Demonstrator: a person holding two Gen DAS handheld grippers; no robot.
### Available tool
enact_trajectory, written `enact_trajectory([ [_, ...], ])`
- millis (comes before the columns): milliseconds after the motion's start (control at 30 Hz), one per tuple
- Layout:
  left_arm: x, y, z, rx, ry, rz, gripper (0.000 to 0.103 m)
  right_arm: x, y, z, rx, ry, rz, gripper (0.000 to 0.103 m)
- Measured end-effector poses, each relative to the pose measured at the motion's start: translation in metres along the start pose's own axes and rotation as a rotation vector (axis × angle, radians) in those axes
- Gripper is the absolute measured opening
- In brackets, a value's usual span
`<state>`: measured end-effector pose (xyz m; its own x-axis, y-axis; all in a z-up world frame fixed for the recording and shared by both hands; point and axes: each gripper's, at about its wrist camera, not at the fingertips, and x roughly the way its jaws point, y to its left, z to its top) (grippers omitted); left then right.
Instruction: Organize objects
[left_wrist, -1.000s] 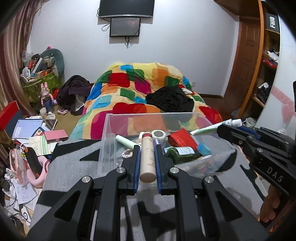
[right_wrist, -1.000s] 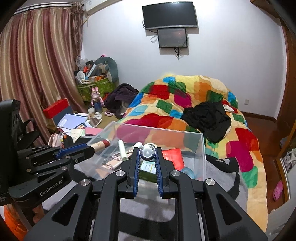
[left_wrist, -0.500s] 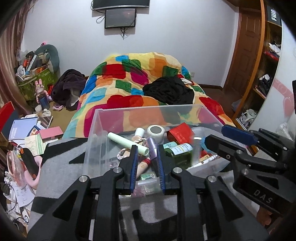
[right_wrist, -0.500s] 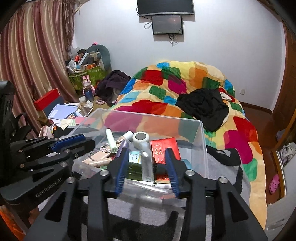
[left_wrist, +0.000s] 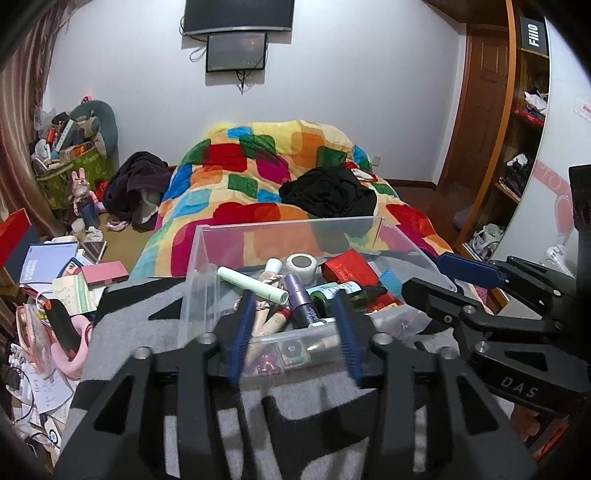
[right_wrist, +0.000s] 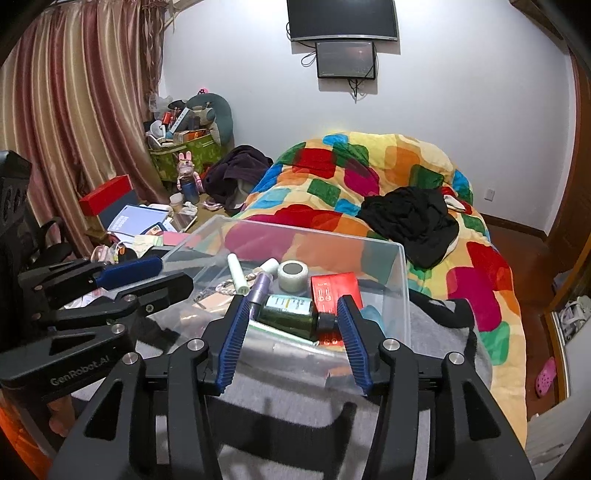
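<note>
A clear plastic box (left_wrist: 207, 266) (right_wrist: 402, 280) stands on a grey and black blanket (left_wrist: 125, 317). It holds several toiletries: a beige bottle (left_wrist: 271, 319), a pale green tube (left_wrist: 255, 283), a purple tube (left_wrist: 301, 301), a dark green bottle (right_wrist: 291, 314), a white tape roll (right_wrist: 292, 272) and a red packet (right_wrist: 334, 290). My left gripper (left_wrist: 293, 332) is open and empty just before the box's near wall. My right gripper (right_wrist: 291, 336) is open and empty at the box's near right side.
A bed with a colourful quilt (left_wrist: 266, 184) and black clothing (left_wrist: 328, 192) lies behind the box. Books, boxes and clutter (left_wrist: 48, 266) cover the floor at the left. Wooden shelves (left_wrist: 517, 147) stand at the right.
Both grippers opened and let go: the left dropped the beige bottle into the box, the right dropped the white-capped tube. Both have pulled back slightly.
</note>
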<state>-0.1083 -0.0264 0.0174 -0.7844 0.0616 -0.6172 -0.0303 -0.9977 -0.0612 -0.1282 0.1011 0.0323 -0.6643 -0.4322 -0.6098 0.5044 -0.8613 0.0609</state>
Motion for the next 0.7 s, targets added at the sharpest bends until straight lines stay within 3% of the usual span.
enact_trajectory([
  [67, -0.005, -0.002, -0.002, 0.003, -0.020, 0.010, 0.065, -0.004, 0.001, -0.003, -0.003, -0.003, -0.005, 0.052],
  [300, -0.019, -0.001, -0.013, 0.009, -0.051, 0.030, 0.079, -0.020, 0.001, -0.013, -0.003, -0.037, -0.038, 0.071],
  [500, -0.025, -0.003, -0.024, 0.013, -0.067, 0.048, 0.089, -0.028, -0.001, -0.021, 0.001, -0.056, -0.062, 0.079],
  [700, -0.023, -0.001, -0.035, -0.016, -0.051, 0.038, 0.091, -0.028, -0.004, -0.029, 0.040, -0.048, -0.038, 0.081],
])
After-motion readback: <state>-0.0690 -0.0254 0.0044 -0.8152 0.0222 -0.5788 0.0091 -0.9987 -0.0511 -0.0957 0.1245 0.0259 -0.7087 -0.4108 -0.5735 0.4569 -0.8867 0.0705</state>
